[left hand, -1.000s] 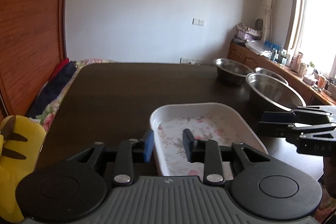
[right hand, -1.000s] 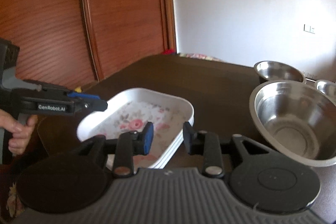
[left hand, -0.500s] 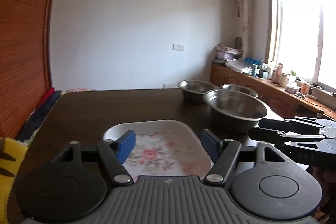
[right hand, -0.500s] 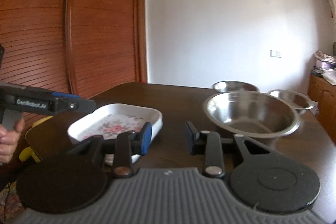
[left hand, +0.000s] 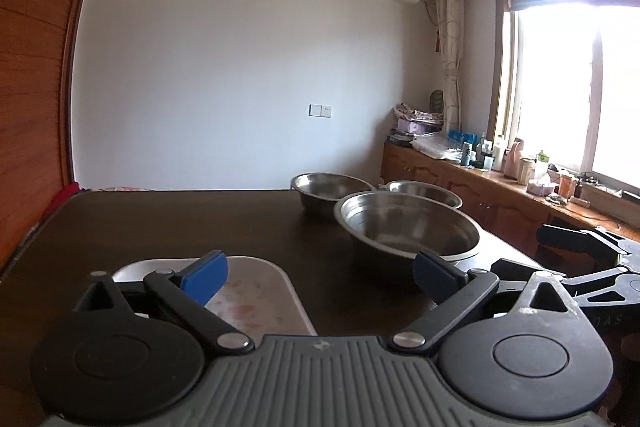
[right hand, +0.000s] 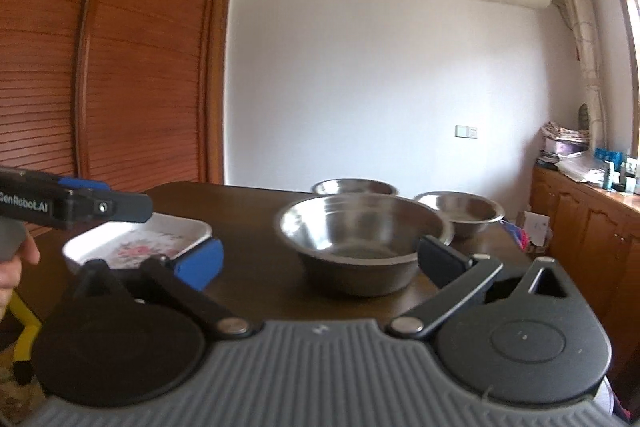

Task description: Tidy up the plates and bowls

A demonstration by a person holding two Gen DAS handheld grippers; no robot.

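A white floral tray (left hand: pixel 256 291) lies on the dark table (left hand: pixel 180 219), low and left in the left wrist view. My left gripper (left hand: pixel 320 277) stands open wide behind it, nothing pressed between its pads. A large steel bowl (left hand: pixel 408 231) sits ahead to the right, with two smaller steel bowls (left hand: pixel 328 187) (left hand: pixel 424 189) behind it. In the right wrist view my right gripper (right hand: pixel 320 261) faces the large bowl (right hand: pixel 360 231); its jaws are opening and hold nothing. The tray (right hand: pixel 140 243) lies to its left. The left gripper's fingers (right hand: pixel 100 207) reach in from the left edge.
A wooden louvred wardrobe (right hand: pixel 100 87) rises left of the table. A low sideboard (left hand: pixel 500 195) crowded with bottles and bags runs under the window on the right. A person's hand (right hand: pixel 12 267) holds the left gripper. Something yellow (right hand: pixel 24 319) sits below the table's near-left corner.
Both grippers have let go of the floral tray's rim, spread their jaws wide and drawn back. Both views have tilted up and swung toward the steel bowls.
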